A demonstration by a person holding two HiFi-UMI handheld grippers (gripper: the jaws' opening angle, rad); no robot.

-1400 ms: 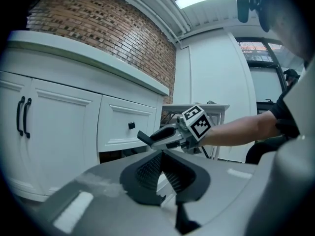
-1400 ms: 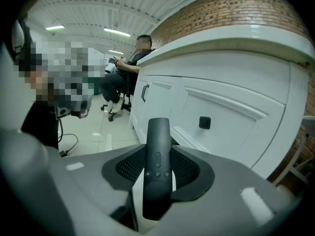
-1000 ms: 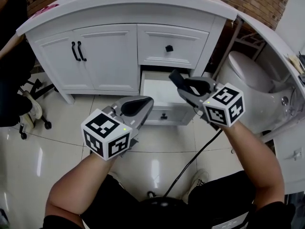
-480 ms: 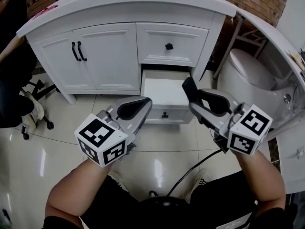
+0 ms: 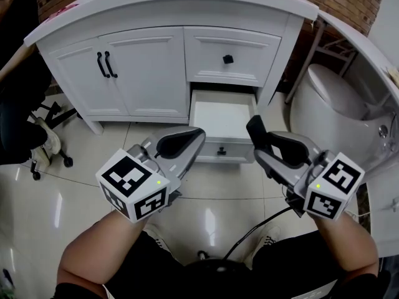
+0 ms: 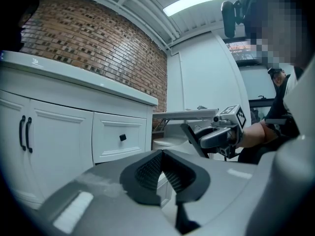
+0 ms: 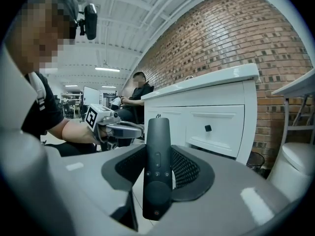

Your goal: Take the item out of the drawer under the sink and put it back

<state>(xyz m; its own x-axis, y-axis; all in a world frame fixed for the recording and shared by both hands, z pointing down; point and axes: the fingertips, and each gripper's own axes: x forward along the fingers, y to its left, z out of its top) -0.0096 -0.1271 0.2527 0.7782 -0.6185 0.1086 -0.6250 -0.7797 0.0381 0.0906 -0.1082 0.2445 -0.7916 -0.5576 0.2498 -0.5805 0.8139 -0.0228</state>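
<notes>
Right gripper (image 5: 265, 147): jaws clamped on a slim black remote (image 7: 158, 166), pads pressing its 2 long sides. In the right gripper view the remote stands upright between the pads, button face toward the camera. Its lower end drops below the pads and its top sticks out past them. From the head view only the remote's dark tip shows ahead of the jaws; the rest is covered by the gripper body.

Remote is out of the drawer (image 5: 222, 120), held in the air just right of its front edge, above the floor (image 5: 75, 185).

Drawer is pulled out and its white bottom is visible. Its back part sits in shadow under the upper drawer (image 5: 228, 59), so I can't make that out. The upper drawer is closed, with 1 black knob.

Left gripper (image 5: 187, 141): jaws together, pads meeting with nothing between them. It hangs in front of the drawer's left corner and covers part of the drawer front.

The vanity (image 5: 156, 17) top is cut off by the frame edge, so the basin is not readable. The 2 cabinet doors (image 5: 105, 64) are closed.

Toilet (image 5: 324, 104) is on the right, partly behind the right gripper. Cable (image 5: 249, 232) runs down from the right gripper, and its end is hidden behind the person's legs.
</notes>
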